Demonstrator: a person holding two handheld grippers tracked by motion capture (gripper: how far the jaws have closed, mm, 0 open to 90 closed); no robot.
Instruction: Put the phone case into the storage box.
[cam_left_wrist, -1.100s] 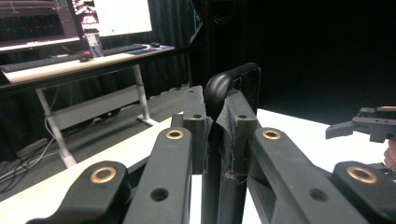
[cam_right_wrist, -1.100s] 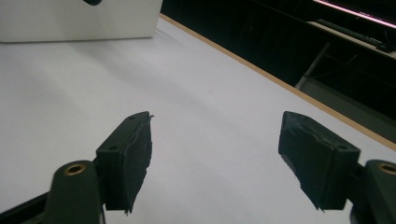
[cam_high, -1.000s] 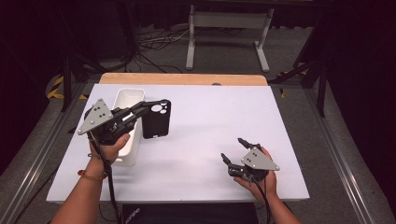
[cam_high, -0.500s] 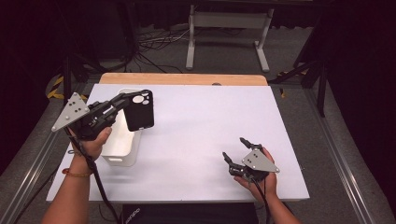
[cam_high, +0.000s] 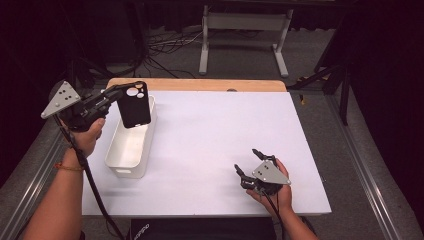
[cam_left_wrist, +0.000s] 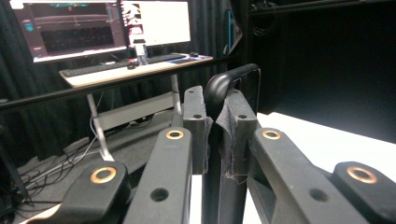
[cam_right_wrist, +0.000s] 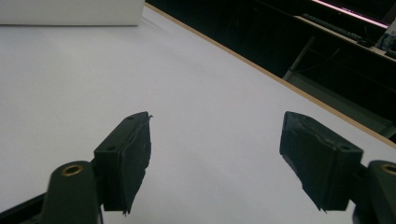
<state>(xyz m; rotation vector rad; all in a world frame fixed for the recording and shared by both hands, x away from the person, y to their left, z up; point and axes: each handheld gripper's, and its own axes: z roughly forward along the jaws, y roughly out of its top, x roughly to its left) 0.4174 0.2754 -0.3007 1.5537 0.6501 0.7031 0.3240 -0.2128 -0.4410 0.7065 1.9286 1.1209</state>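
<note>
A black phone case (cam_high: 135, 105) with round camera cut-outs hangs in the air over the far end of a white bin (cam_high: 131, 140). My left gripper (cam_high: 117, 94) is shut on its upper edge. In the left gripper view the case (cam_left_wrist: 229, 84) stands edge-on, pinched between the pads (cam_left_wrist: 195, 126). My right gripper (cam_high: 248, 163) rests low near the table's front right, jaws wide open. In the right gripper view its fingers (cam_right_wrist: 128, 154) stand far apart over bare white tabletop (cam_right_wrist: 196, 93) with nothing between them.
The white bin sits at the table's left side, its long axis running front to back. A wooden strip (cam_high: 200, 84) edges the table's far side. Beyond it are a metal stand (cam_high: 245, 30) and floor cables (cam_high: 165, 45). A desk with monitors (cam_left_wrist: 107, 28) stands in the background.
My left gripper has lifted the phone case up and to the left, from beside the bin to above its far end. The right gripper has stayed put and open.
</note>
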